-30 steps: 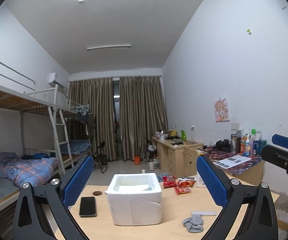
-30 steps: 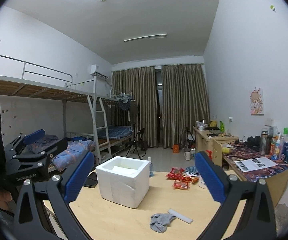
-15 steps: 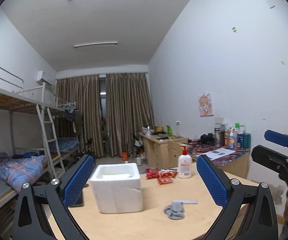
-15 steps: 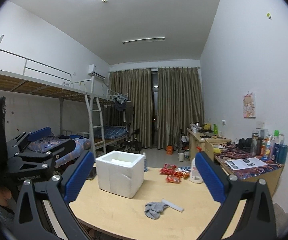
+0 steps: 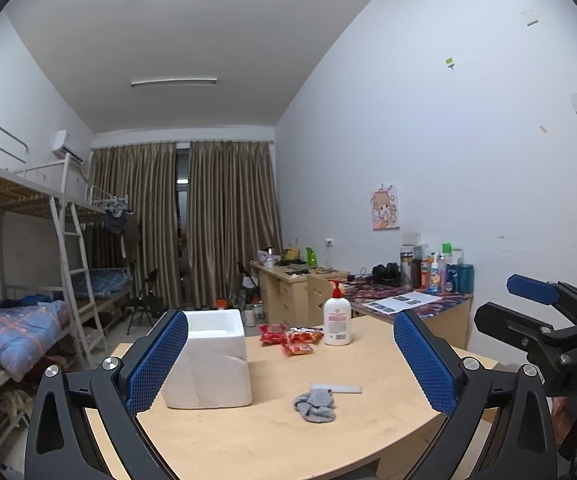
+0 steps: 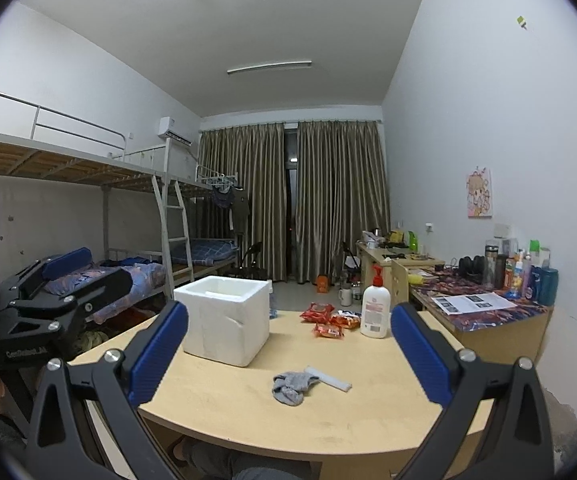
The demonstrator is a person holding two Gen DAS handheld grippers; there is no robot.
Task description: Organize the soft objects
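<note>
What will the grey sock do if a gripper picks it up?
The grey sock lies crumpled on the table, so it is probably floppy and would droop. Being thin cloth, it is likely light and unlikely to roll or break.

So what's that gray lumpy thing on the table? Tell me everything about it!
It looks like a gray sock, soft knitted cloth, crumpled into a loose heap with folds. It lies flat on the pale wooden table, in front of the white foam box. One edge lies against or over a thin white strip. Neither gripper touches it; both sets of fingers are open and apart from it.
</note>
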